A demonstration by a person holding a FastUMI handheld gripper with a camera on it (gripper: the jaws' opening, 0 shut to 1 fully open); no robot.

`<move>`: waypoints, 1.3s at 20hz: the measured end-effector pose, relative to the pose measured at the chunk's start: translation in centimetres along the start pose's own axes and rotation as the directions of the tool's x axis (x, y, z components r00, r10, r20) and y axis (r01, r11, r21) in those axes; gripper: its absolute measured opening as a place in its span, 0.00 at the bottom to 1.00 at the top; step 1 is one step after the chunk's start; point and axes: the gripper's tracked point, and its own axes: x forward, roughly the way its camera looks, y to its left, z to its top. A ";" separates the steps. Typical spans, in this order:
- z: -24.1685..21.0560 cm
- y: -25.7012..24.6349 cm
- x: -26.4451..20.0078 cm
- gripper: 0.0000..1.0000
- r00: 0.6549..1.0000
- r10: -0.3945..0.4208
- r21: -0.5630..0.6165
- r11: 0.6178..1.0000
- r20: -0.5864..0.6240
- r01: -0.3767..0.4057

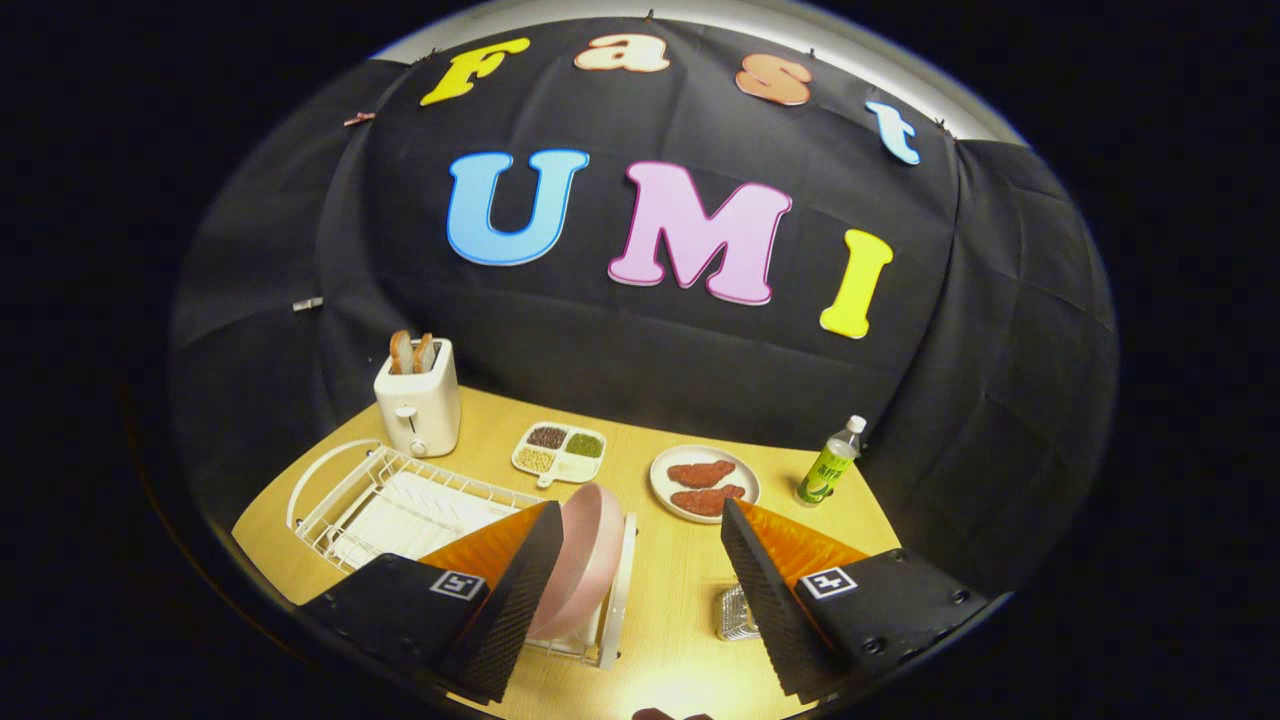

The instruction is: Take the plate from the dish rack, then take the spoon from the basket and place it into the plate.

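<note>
right now my tool (635, 560) has its fingers spread apart and empty, with the pink plate (585, 565) standing on edge in the dish rack (400, 500), just beside my left finger.

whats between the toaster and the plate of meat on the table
In the gripper view, a four-compartment dish lies between the toaster and the meat plate.

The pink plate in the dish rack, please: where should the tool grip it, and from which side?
Probably the upper rim, from above. The pink plate stands on edge in the white dish rack, so its rim is exposed. The open tool has its left finger beside it.
</note>
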 end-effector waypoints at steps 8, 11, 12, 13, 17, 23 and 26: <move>-4.9 0.4 4.8 0.86 0.966 -0.072 0.066 0.994 -0.246 0.091; -6.1 0.7 5.6 0.66 0.951 -0.075 0.106 0.988 -0.300 0.112; -6.6 1.1 5.9 0.62 0.945 -0.068 0.126 0.985 -0.319 0.114; -7.0 1.6 6.1 0.56 0.940 -0.052 0.154 0.982 -0.336 0.110; -7.6 2.2 6.3 0.28 0.926 -0.077 0.185 0.971 -0.369 0.154; -5.8 3.2 6.4 0.25 0.940 -0.129 0.114 0.978 -0.315 0.172; -3.9 3.3 6.2 0.25 0.956 -0.135 0.081 0.984 -0.261 0.161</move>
